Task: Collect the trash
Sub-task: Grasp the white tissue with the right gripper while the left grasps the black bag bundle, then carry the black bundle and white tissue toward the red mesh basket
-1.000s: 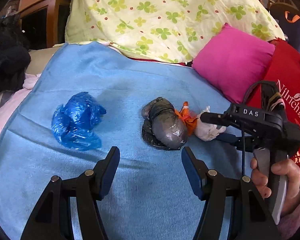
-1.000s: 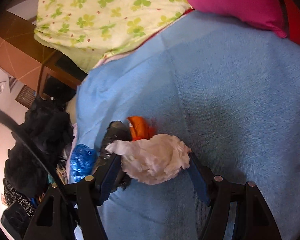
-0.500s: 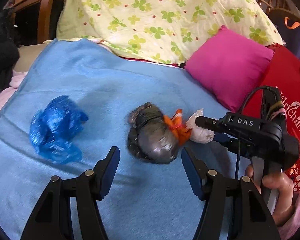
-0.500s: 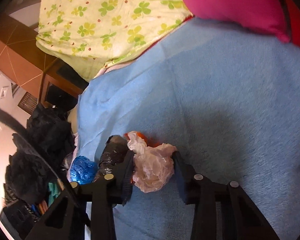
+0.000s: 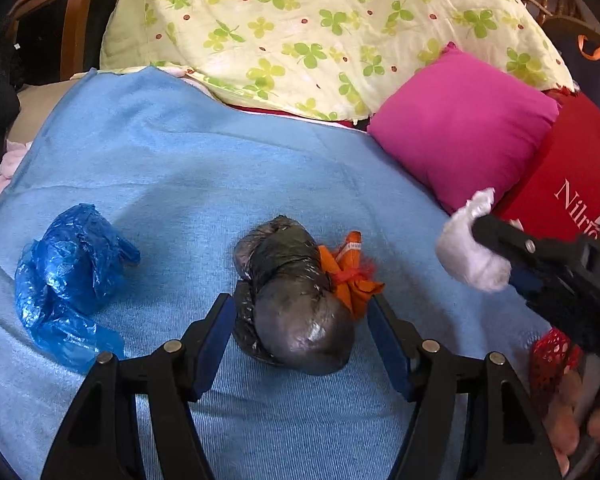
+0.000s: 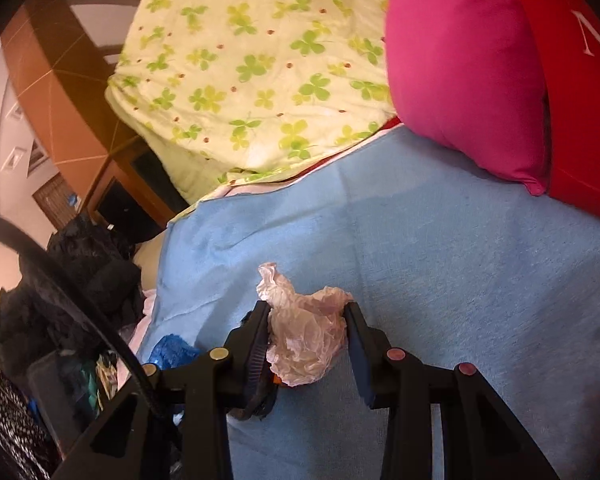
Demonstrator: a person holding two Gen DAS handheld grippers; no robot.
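A grey-black plastic bundle (image 5: 294,300) with an orange tied scrap (image 5: 348,276) lies on the blue blanket (image 5: 220,168). My left gripper (image 5: 300,330) is open, its fingers on either side of the bundle's near end. A crumpled blue plastic bag (image 5: 66,276) lies to the left. My right gripper (image 6: 307,340) is shut on a crumpled white paper wad (image 6: 306,336) and holds it above the blanket; the wad also shows in the left wrist view (image 5: 466,254), at the right.
A pink cushion (image 5: 464,128) and a red bag (image 5: 572,184) with white lettering sit at the right. A clover-print quilt (image 5: 320,28) lies at the back. Dark clothes (image 6: 60,280) and wooden furniture (image 5: 60,20) are beyond the blanket's left edge.
My right gripper closed on the white wad and lifted it away to the right. My left gripper moved forward until its open fingers flank the grey bundle.
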